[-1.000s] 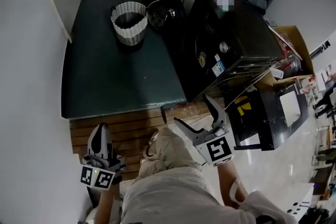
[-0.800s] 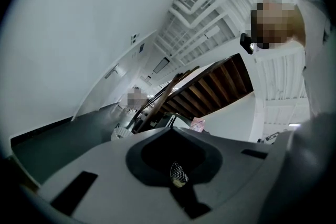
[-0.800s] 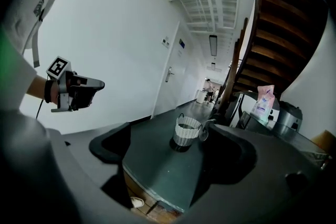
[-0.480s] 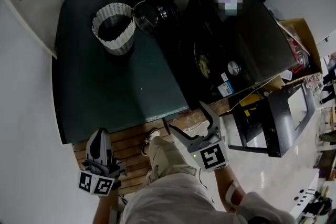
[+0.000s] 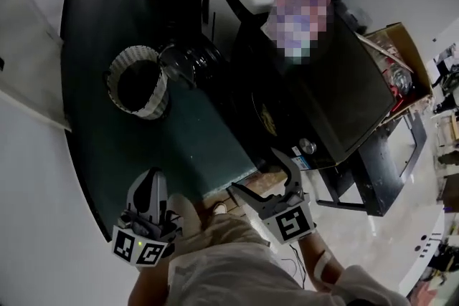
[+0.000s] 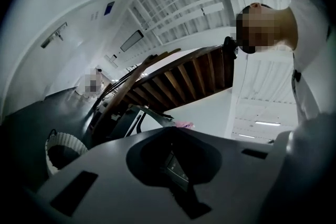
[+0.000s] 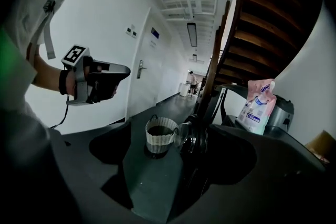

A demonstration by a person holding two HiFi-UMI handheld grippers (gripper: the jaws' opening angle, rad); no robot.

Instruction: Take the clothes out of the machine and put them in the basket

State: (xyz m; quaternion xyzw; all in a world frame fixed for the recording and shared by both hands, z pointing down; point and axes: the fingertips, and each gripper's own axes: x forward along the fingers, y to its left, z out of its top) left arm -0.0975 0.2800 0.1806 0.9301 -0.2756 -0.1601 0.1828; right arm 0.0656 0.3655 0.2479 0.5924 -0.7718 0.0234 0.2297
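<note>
Basket [image 5: 153,105] stands on the dark floor [image 5: 188,148], just beside the machine's [image 5: 337,93] open door [image 5: 183,61]. Right gripper [image 5: 257,170] gapes wide, empty; left gripper [image 5: 148,186] is closed, empty. Only the right gripper view shows a pink pouch [image 7: 258,103] atop the machine.

No word or number can be read anywhere. The pink pouch [image 7: 257,105] carries a blue label and the machine [image 5: 337,97] a small blue-and-white sticker [image 5: 300,163] below its knob [image 5: 307,147]. A blue sign [image 7: 155,34] hangs above the door [image 7: 142,68]; all three are too small or blurred to make out
</note>
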